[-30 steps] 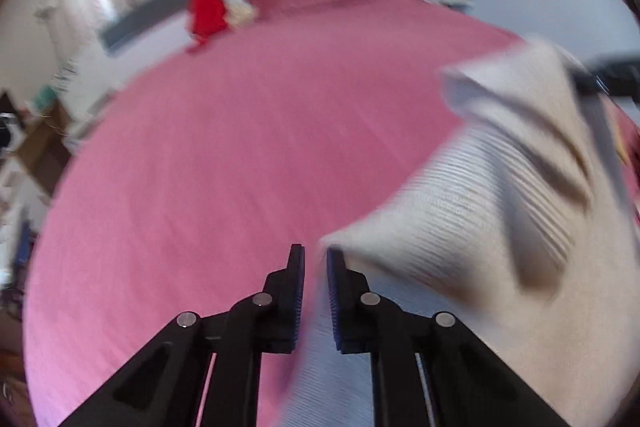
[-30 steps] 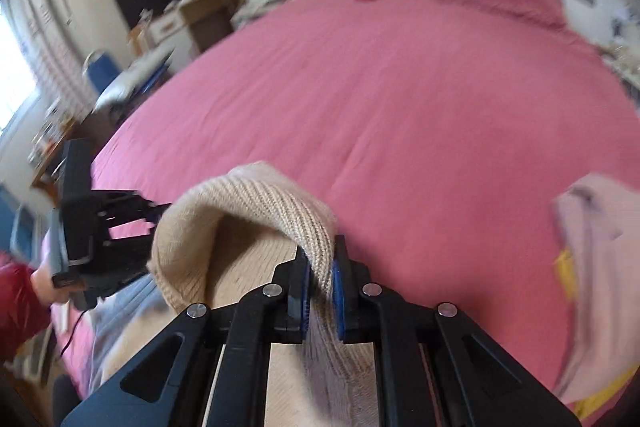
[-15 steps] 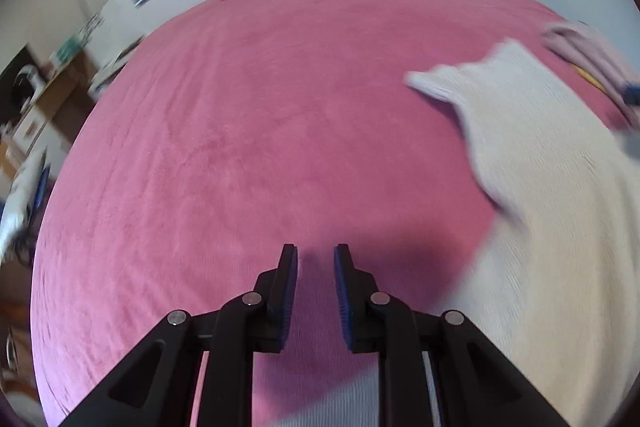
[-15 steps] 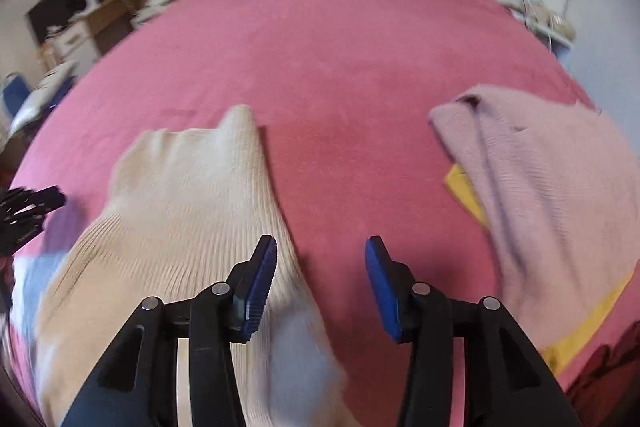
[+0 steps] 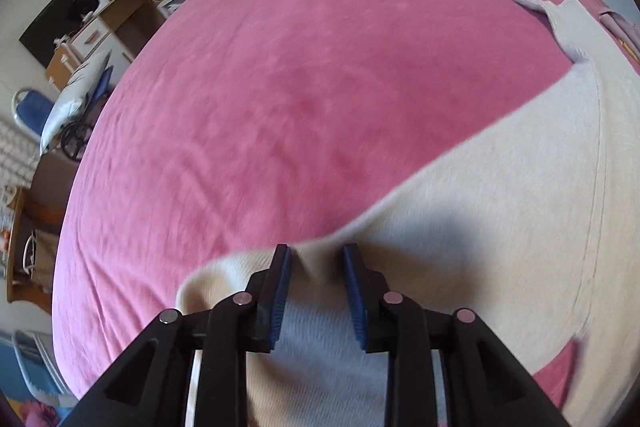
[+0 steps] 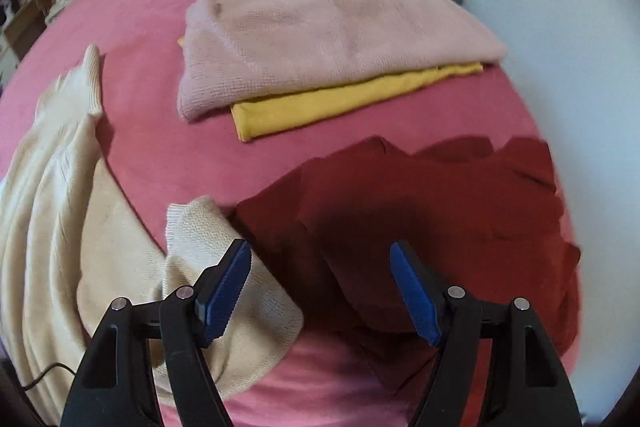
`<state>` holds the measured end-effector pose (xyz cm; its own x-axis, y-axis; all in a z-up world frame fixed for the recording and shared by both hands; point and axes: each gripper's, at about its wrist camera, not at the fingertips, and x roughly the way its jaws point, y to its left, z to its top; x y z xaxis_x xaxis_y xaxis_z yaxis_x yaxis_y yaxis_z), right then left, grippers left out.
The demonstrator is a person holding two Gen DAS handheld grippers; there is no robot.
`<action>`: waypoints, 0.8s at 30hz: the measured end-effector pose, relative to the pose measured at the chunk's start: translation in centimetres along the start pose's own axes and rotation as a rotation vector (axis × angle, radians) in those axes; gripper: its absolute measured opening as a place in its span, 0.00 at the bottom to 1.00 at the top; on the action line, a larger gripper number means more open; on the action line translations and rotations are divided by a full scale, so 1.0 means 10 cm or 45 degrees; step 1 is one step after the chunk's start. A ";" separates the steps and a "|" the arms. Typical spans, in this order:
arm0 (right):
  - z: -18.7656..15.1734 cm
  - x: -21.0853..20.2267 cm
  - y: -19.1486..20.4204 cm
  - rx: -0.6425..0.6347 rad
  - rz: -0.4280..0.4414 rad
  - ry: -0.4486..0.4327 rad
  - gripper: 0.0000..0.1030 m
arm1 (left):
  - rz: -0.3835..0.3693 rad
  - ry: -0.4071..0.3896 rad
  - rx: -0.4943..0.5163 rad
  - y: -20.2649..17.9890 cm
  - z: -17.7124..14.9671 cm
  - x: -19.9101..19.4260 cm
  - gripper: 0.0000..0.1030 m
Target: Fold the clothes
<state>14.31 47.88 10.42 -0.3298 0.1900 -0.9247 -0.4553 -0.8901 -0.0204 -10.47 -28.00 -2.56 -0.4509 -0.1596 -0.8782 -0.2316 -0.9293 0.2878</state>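
Cream ribbed-knit sweater point(image 5: 500, 207) lies spread on the pink velvety bedspread point(image 5: 300, 67), taking up the near right of the left wrist view; one cuffed sleeve point(image 5: 536, 5) reaches toward the far right edge of the bed. Left gripper point(image 5: 316, 259) points down at the sweater's near edge. Jaws narrow but opening; a raised ridge of the cream knit stands between the blue pads, which do not appear to press on it.

Right wrist view: right gripper point(image 6: 320, 259) wide and opening, nothing between the pads. Its left finger point(image 6: 224, 287) hangs over a folded-over cream sleeve cuff point(image 6: 200, 227); contact cannot be told. Under the gap lies a crumpled dark red garment point(image 6: 440, 195), shadowed. Farther back, a folded pale pink knit point(image 6: 320, 35) sits on top of a folded mustard-yellow cloth point(image 6: 340, 99), well apart from the sweater.
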 end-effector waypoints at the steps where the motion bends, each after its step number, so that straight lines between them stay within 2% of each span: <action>1: 0.01 0.05 0.03 0.008 0.068 0.015 0.73 | 0.051 0.018 0.049 -0.02 -0.11 0.00 0.28; 2: 0.03 0.15 0.12 -0.006 0.099 0.058 0.76 | 0.123 0.044 0.105 -0.05 -0.21 0.02 0.28; 4: 0.01 0.39 0.39 -0.106 -0.008 0.154 0.76 | 0.257 0.080 0.186 -0.08 -0.41 0.10 0.28; 5: 0.00 0.53 0.52 -0.167 -0.084 0.191 0.76 | 0.266 0.072 0.178 -0.06 -0.42 0.12 0.28; 6: -0.05 0.65 0.64 -0.203 -0.102 0.221 0.76 | 0.258 0.073 0.136 0.01 -0.49 0.10 0.28; 7: -0.09 0.69 0.70 -0.200 -0.076 0.214 0.65 | 0.252 0.073 0.096 0.09 -0.57 0.08 0.28; 8: -0.12 0.66 0.72 -0.175 -0.029 0.189 0.43 | 0.251 0.076 0.081 0.13 -0.61 0.07 0.28; 10: -0.16 0.48 0.69 -0.118 0.049 0.142 0.15 | 0.263 0.075 0.108 0.16 -0.57 0.10 0.28; 11: -0.17 0.34 0.63 -0.106 0.042 0.104 0.11 | 0.271 0.075 0.132 0.16 -0.58 0.08 0.28; 15: -0.21 -0.45 0.04 0.030 -0.117 -0.160 0.10 | 0.285 0.080 0.158 0.15 -0.62 0.06 0.28; 17: -0.24 -0.70 -0.36 0.140 -0.245 -0.216 0.10 | 0.282 0.075 0.131 0.14 -0.57 0.09 0.28; 21: -0.43 -0.66 -1.00 0.354 -0.409 -0.175 0.10 | 0.288 0.064 0.103 0.20 -0.57 0.09 0.28; 24: -0.66 -0.45 -1.28 0.495 -0.402 -0.099 0.11 | 0.284 0.070 0.072 0.23 -0.53 0.07 0.28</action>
<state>27.12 55.68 12.33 -0.1800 0.4683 -0.8651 -0.8123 -0.5668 -0.1378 -6.73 -32.03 -4.50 -0.4493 -0.3783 -0.8094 -0.1800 -0.8490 0.4967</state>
